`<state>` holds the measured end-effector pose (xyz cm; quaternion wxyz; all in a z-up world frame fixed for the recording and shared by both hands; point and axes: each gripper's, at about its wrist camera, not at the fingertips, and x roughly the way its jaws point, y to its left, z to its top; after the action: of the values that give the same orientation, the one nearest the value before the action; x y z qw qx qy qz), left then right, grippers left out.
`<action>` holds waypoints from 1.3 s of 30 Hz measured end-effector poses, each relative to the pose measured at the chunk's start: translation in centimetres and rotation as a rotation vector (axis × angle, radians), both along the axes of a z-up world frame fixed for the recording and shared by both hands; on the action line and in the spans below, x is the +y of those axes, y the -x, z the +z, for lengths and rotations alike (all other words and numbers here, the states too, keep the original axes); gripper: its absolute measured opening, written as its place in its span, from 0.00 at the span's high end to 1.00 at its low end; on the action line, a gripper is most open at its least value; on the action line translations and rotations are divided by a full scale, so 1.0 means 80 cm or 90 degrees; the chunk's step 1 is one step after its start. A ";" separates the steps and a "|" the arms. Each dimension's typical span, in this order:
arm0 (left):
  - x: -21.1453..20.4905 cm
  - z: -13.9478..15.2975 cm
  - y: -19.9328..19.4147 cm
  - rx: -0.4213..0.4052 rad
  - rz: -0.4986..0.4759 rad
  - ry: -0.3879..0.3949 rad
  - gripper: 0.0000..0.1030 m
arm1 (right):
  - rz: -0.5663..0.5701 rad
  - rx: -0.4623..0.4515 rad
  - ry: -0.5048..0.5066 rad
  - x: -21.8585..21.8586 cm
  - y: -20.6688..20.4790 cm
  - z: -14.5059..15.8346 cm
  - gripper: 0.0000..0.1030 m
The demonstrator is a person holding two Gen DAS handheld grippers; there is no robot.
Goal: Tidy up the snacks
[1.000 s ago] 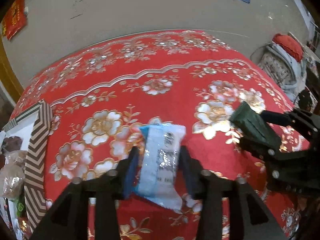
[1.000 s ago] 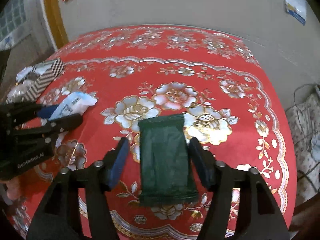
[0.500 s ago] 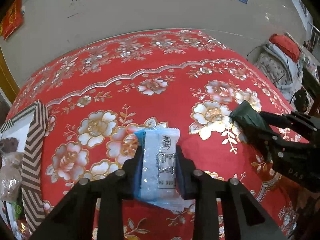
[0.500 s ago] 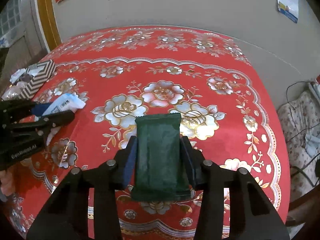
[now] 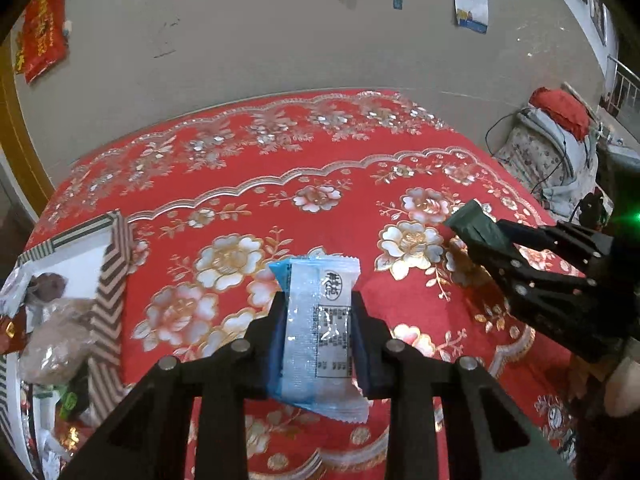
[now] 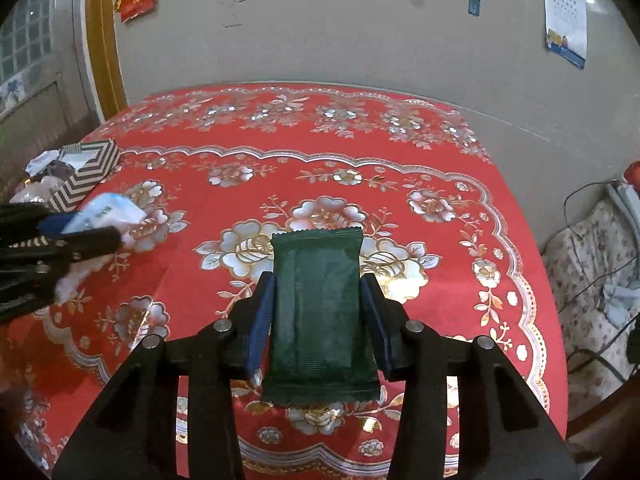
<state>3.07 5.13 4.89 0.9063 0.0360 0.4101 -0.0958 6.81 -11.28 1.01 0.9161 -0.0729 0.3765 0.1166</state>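
Observation:
My left gripper (image 5: 318, 320) is shut on a blue and white snack packet (image 5: 320, 328), held just above the red flowered tablecloth (image 5: 240, 208). A dark green snack packet (image 6: 322, 312) stands between the pads of my right gripper (image 6: 322, 300), which is shut on it. In the left wrist view the right gripper (image 5: 476, 236) shows at the right with the green packet (image 5: 472, 224) in it. The right wrist view has the left gripper (image 6: 96, 232) at its left edge, carrying the blue and white packet (image 6: 104, 212).
A box with zigzag-striped walls (image 5: 108, 280) sits at the table's left edge and holds several wrapped snacks (image 5: 52, 344); the same box (image 6: 84, 172) appears far left in the right wrist view. Beyond the table are a beige wall and, at right, a floral-covered seat (image 5: 536, 160).
Both grippers closed onto their packets, which earlier lay flat on the cloth between open jaws. The left gripper has since lifted the blue and white packet off the cloth.

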 end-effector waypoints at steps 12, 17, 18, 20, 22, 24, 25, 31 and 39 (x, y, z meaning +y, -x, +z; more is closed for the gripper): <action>0.058 -0.005 0.026 0.012 0.038 0.035 0.70 | 0.002 0.001 -0.034 0.091 0.006 0.009 0.59; 0.084 -0.005 0.035 0.017 0.065 0.049 0.70 | 0.006 0.003 -0.075 0.132 0.003 0.010 0.59; 0.088 -0.004 0.038 0.016 0.069 0.050 0.70 | 0.006 -0.001 -0.088 0.138 0.006 0.009 0.59; 0.097 0.001 0.046 0.010 0.082 0.051 0.70 | 0.015 -0.008 -0.103 0.149 0.013 0.006 0.59; 0.109 0.005 0.053 0.007 0.093 0.064 0.70 | 0.029 -0.024 -0.087 0.162 0.022 0.009 0.59; 0.117 0.010 0.058 -0.003 0.105 0.066 0.70 | 0.035 -0.041 -0.087 0.166 0.028 0.016 0.59; 0.122 0.013 0.061 -0.010 0.110 0.064 0.70 | 0.035 -0.044 -0.097 0.166 0.030 0.018 0.59; 0.144 0.025 0.070 -0.033 0.128 0.060 0.70 | 0.041 -0.072 -0.109 0.175 0.041 0.024 0.59; 0.179 0.027 0.081 -0.042 0.151 0.067 0.70 | 0.067 -0.093 -0.120 0.207 0.061 0.032 0.59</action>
<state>-3.41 19.48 7.08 0.9250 -0.0572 0.3755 -0.0080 1.91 5.27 3.55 0.9365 -0.0144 0.2920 0.1937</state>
